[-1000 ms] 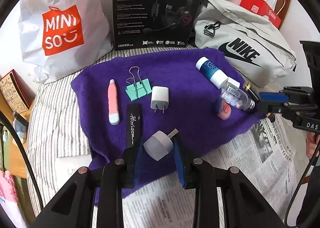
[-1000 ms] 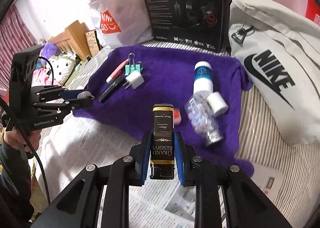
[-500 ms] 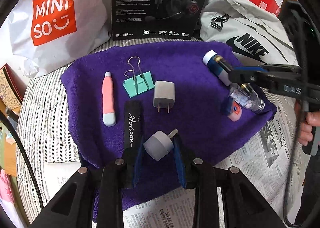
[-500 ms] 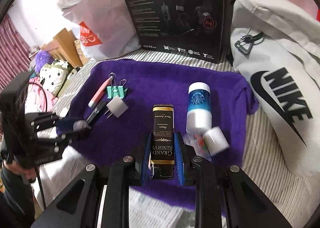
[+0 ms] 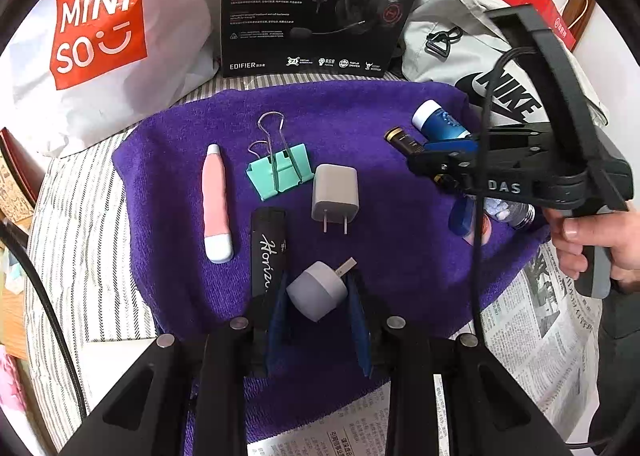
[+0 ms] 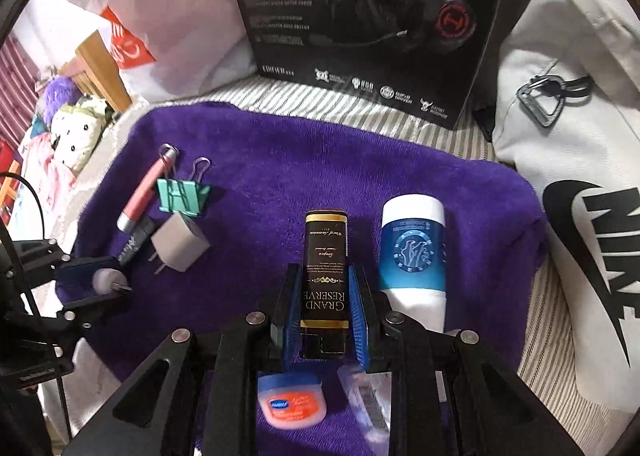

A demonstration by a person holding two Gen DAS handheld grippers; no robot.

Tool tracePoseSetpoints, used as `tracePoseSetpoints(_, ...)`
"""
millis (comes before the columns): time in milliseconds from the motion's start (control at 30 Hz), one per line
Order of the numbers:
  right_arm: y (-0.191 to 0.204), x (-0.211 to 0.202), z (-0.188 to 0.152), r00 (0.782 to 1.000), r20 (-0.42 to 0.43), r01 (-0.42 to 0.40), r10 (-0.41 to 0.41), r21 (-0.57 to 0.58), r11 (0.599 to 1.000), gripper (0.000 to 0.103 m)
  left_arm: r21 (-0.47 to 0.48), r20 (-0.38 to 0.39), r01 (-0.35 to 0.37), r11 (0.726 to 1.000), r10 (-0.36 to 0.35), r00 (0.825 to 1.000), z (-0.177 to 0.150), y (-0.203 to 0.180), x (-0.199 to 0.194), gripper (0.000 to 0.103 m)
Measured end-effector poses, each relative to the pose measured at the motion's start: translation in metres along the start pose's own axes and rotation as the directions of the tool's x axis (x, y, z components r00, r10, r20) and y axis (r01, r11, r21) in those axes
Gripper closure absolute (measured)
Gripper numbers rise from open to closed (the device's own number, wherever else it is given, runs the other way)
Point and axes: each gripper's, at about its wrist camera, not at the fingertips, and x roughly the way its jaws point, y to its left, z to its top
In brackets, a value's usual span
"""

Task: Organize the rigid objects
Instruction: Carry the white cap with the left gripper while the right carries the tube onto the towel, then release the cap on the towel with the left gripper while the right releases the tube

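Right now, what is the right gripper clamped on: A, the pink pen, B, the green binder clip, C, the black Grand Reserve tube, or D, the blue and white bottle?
C: in the right wrist view the right gripper has both pads pressed on the black Grand Reserve tube.

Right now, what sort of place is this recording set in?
Probably a bedroom at home, the work laid out on a bed: a purple towel over striped bedding, plush toys alongside, and shopping bags against the wall.
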Motion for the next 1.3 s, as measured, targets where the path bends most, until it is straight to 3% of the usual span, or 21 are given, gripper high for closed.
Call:
tracePoseSetpoints(333, 0.002, 0.01, 0.001, 1.0, 0.007, 0.028, -0.028, -0.04, 0.999, 0.079, 0.02, -0.01, -0.004, 1.0, 0.004, 1.0, 0.006, -0.004, 0.005, 0.075)
tracePoseSetpoints(500, 0.001, 0.005, -0.005, 1.0, -0.01, -0.013, 0.013, -0.06, 0.998, 0.066, 0.044, -0.027, -0.014, 0.999, 0.016, 1.0, 0.012, -0.012, 0.011, 0.075)
tracePoseSetpoints(900, -0.006, -0.065, -0.041, 0.991, 0.119, -0.066, 0.067, -0.014, 0.998, 0.062, 0.108, -0.039, -0.092, 0.99, 0.096, 0.995, 0.012, -0.032, 0.024, 0.074)
tracePoseSetpoints(967, -0.009, -0.069, -0.045, 0.989, 0.125, -0.077, 0.077, -0.004, 0.997, 0.061, 0.111, -0.037, -0.093, 0.989, 0.097, 0.995, 0.009, -0.034, 0.024, 0.071)
tracePoseSetpoints(1067, -0.013, -0.068, -0.047, 0.989, 0.126, -0.081, 0.078, 0.021, 0.996, 0.061, 0.115, -0.05, -0.081, 0.99, 0.088, 0.995, 0.005, -0.037, 0.022, 0.056)
tracePoseSetpoints(1133, -0.016, -0.069, -0.048, 0.988, 0.132, -0.09, 0.085, 0.034, 0.995, 0.061, 0.089, -0.049, -0.087, 0.992, 0.091, 0.995, 0.003, -0.036, 0.02, 0.055)
tracePoseSetpoints(1200, -0.019, -0.072, -0.051, 0.987, 0.137, -0.092, 0.084, 0.052, 0.994, 0.061, 0.054, -0.054, -0.057, 0.997, 0.06, 0.997, 0.002, -0.032, 0.018, 0.046)
tracePoseSetpoints(1300, -0.02, -0.078, -0.057, 0.986, 0.147, -0.094, 0.084, 0.058, 0.994, 0.061, 0.036, -0.047, -0.072, 0.997, 0.074, 0.996, -0.001, -0.033, 0.012, 0.046)
